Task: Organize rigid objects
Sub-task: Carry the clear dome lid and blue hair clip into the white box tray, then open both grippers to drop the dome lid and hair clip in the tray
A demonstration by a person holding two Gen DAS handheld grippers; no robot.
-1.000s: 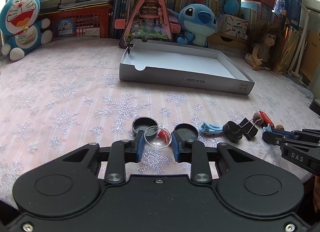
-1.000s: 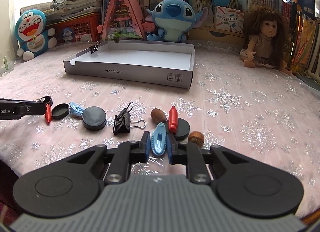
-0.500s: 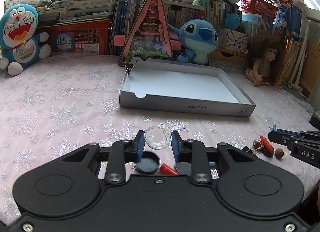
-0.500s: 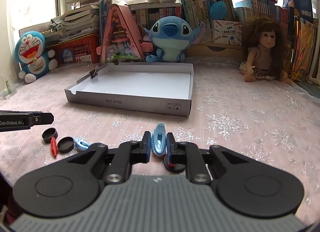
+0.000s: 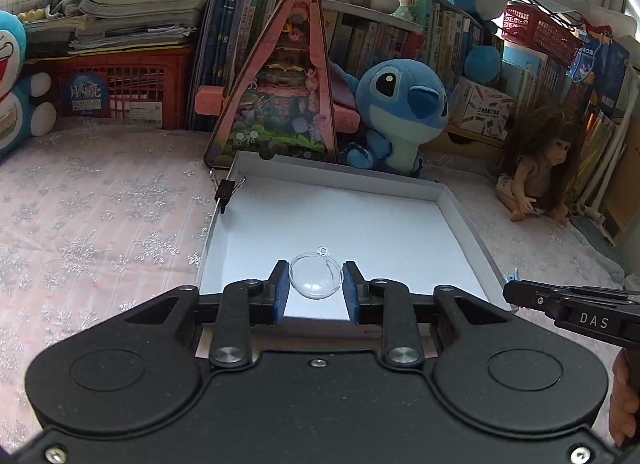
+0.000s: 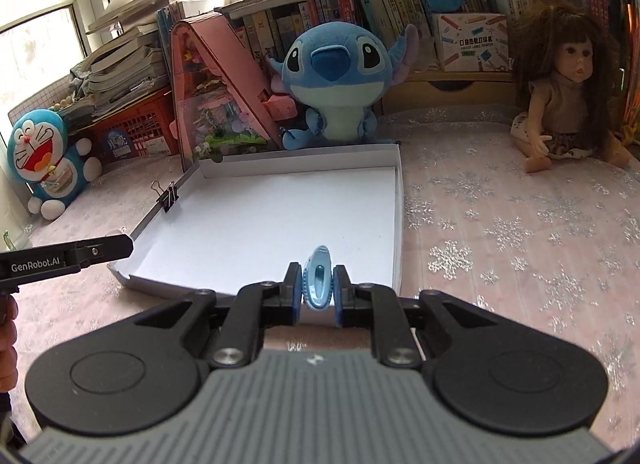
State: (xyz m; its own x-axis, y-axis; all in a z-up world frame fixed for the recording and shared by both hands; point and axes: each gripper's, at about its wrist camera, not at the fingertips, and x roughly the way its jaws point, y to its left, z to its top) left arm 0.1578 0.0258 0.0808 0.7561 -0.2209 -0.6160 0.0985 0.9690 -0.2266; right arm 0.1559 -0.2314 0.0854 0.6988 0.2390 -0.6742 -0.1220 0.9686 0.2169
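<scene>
White cardboard tray bare inside; a black binder clip sits clamped on its left wall. Left gripper clamped on a clear plastic half-dome, held above the tray's near edge. Right gripper clamped on a blue plastic clip, over the tray's near right corner. Judged: both items carried, neither deposited; release remains.
</scene>
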